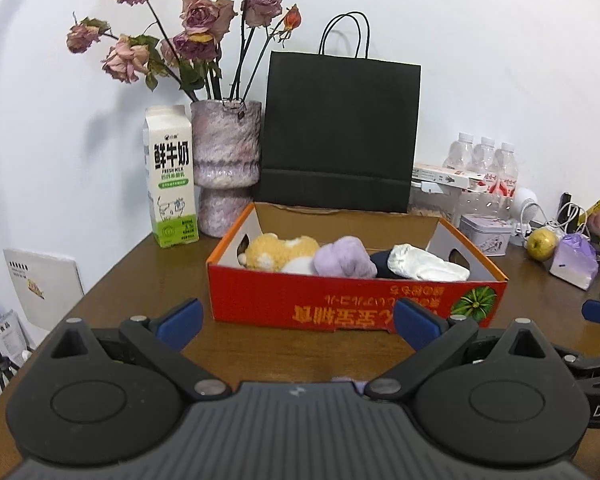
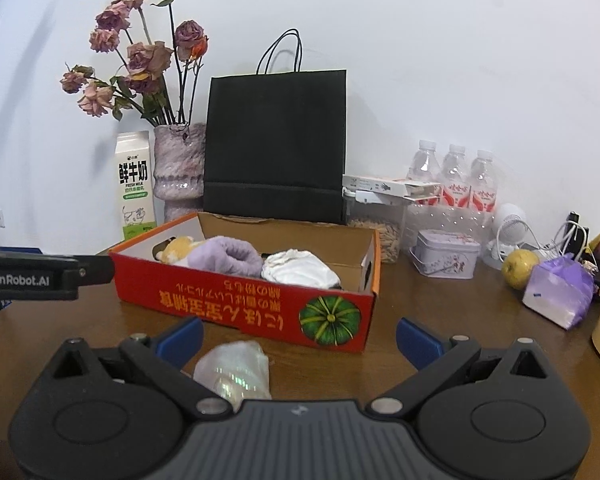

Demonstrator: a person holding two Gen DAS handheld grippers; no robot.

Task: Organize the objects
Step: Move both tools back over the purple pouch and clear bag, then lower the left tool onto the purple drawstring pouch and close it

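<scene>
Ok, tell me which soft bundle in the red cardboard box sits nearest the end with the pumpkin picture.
The white rolled cloth bundle. It lies at the pumpkin end of the red cardboard box; the purple fluffy bundle sits mid-box, the yellow plush bundle farthest.

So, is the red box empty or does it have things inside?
Not empty: the red box holds a yellow plush, a purple roll and a white bundle.
</scene>
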